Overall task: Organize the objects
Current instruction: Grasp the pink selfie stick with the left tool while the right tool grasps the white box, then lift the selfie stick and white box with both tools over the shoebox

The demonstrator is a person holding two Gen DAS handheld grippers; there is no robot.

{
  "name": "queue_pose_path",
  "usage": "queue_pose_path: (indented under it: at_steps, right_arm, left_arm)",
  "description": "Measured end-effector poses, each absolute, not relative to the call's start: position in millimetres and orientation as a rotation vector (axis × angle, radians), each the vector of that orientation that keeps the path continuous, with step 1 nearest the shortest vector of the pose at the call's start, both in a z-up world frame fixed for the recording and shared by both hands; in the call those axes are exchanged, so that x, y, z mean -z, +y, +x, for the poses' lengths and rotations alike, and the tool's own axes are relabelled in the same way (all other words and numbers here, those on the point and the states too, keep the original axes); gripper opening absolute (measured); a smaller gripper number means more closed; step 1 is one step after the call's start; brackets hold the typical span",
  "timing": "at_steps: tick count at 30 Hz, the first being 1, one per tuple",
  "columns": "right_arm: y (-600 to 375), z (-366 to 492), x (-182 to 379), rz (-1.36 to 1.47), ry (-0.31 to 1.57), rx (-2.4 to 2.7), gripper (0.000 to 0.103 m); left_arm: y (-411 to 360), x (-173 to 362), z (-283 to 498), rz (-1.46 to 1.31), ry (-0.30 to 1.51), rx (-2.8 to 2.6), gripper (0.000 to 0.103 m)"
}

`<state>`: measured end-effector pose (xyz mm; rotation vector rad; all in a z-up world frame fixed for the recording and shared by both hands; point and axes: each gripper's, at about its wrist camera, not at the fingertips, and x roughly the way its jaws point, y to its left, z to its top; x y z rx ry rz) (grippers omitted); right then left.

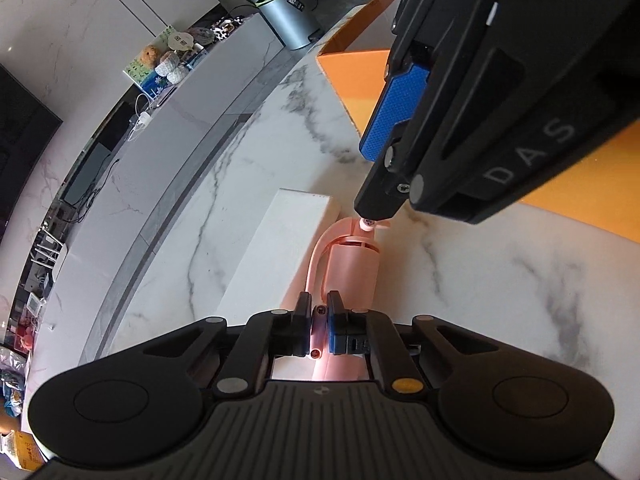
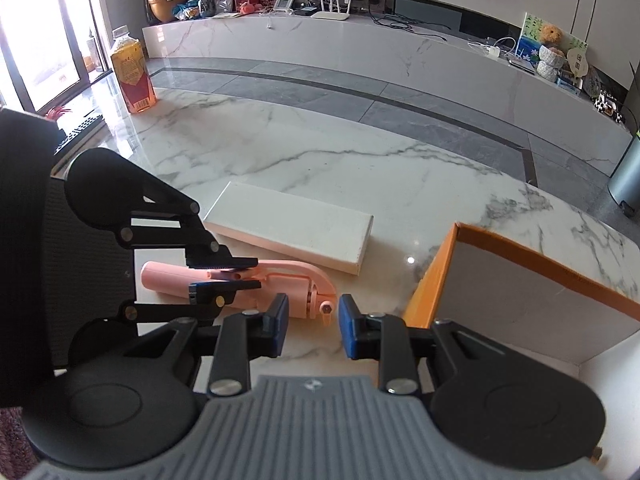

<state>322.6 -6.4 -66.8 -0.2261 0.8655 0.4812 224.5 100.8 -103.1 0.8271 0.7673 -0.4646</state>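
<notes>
A pink selfie stick (image 2: 276,286) lies on the marble table beside a white box lid (image 2: 292,232). My left gripper (image 1: 319,320) is shut on a thin pink arm of the stick (image 1: 352,264); it also shows in the right wrist view (image 2: 224,278). My right gripper (image 2: 313,318) is open, its fingertips either side of the stick's hinged end. In the left wrist view it comes in from the upper right, its tip (image 1: 376,204) just over the stick's far end. An orange box (image 2: 520,292) stands open at the right.
A bottle of orange drink (image 2: 132,76) stands at the table's far left. The white lid also shows in the left wrist view (image 1: 280,256), left of the stick. A grey bin (image 1: 286,18) stands on the floor beyond the table's edge.
</notes>
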Motion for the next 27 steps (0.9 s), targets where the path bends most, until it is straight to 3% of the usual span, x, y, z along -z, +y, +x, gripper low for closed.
queue_pose_path:
  at_steps: [7,12,19,23,27]
  right_arm:
    - [14.5,348.1,74.0,-0.319,0.860,-0.543,0.032]
    - [26.5,370.1,69.5,-0.472,0.883,-0.688,0.049]
    - [46.6,407.4,85.3,-0.785,0.940,-0.811,0.052]
    - [67.4,416.9,97.4,-0.916,0.969,-0.899,0.065]
    - [87.8,421.5,109.6,-1.037,0.954,-0.969,0.067]
  left_arm:
    - [126.4,99.5,225.9,0.812,0.794,0.433,0.008]
    - [136.0,98.1,226.9,0.807,0.800,0.441,0.009]
    - [146.2,98.1,227.4,0.791,0.798,0.504,0.010]
    - [146.3,99.8,230.3,0.808,0.803,0.532,0.011]
    - [147.6,101.5,232.1,0.824,0.803,0.551,0.011]
